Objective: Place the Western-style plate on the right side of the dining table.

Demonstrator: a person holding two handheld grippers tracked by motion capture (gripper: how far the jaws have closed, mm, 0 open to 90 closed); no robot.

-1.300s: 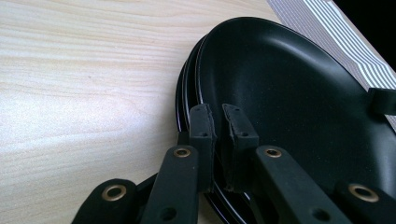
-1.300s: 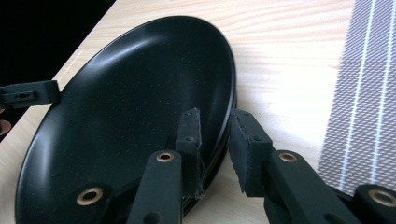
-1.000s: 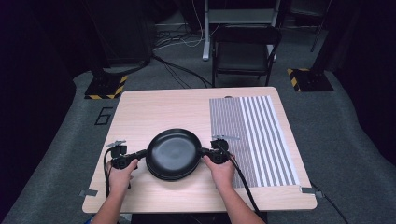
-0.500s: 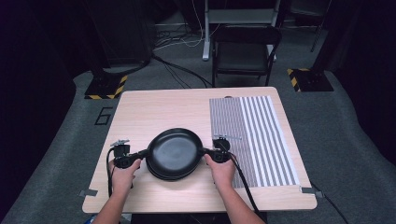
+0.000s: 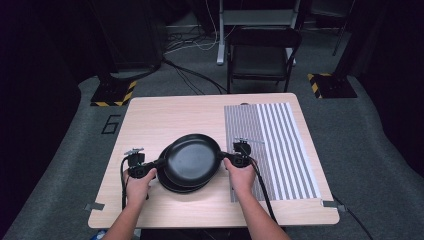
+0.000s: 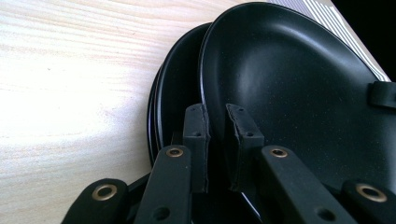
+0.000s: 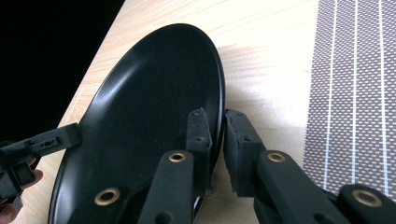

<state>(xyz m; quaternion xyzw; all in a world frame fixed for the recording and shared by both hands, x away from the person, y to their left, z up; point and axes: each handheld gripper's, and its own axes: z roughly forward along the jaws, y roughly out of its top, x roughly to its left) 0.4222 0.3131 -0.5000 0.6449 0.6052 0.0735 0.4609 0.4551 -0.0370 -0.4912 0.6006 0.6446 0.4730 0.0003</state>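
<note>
Pale woodgrain table (image 5: 165, 112): both grippers' jaws pinch opposite rims of the top round matte-black plate (image 5: 192, 159).

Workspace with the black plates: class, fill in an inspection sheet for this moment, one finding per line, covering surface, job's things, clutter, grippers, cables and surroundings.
Surface: pale wooden table with a striped mat on its right part; tape tabs at the near corners.
Job's things: top plate, black, lifted off a stack of black plates and shifted to the right of it.
Clutter: nothing seen.
Grippers: left gripper shut on the top plate's left rim; right gripper shut on its right rim, having just closed down.
Cables: one black cable trails back from each gripper; more lie on the floor beyond the table.
Surroundings: dark chair behind the table, grey carpet, yellow-black striped stand bases.
</note>
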